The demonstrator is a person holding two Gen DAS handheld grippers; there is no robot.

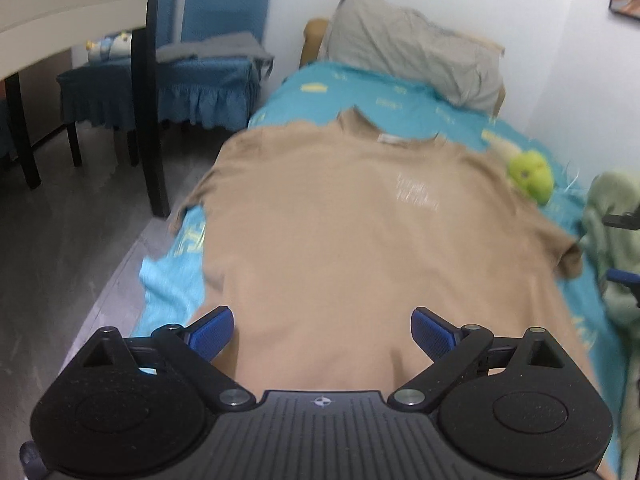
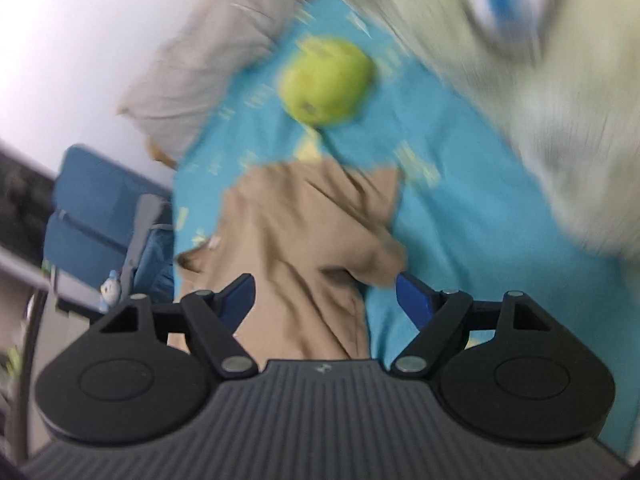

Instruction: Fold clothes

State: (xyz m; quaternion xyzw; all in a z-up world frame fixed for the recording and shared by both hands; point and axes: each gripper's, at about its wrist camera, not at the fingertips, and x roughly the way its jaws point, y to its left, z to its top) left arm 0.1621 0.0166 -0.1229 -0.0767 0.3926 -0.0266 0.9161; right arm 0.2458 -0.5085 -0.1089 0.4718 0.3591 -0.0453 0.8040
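Left wrist view: the tan T-shirt (image 1: 352, 232) lies spread flat on the bed (image 1: 400, 108), collar toward the grey pillow (image 1: 416, 56). The left gripper (image 1: 322, 334) hovers over the hem, its fingers (image 1: 214, 330) spread wide and grasping nothing. One sleeve droops over the bed's left edge; a careless pull could likely drag the shirt toward the floor (image 1: 72, 248). A green plush toy (image 1: 530, 176) sits just beside the far shoulder and may snag a fold.

Right wrist view, heavily blurred: the right gripper (image 2: 324, 296) is released too, fingers (image 2: 414, 298) apart around the shirt's right sleeve, pinching nothing. A pale green garment (image 2: 540, 100) lies near on the right. Closing there could catch bedsheet along with the sleeve, I judge.
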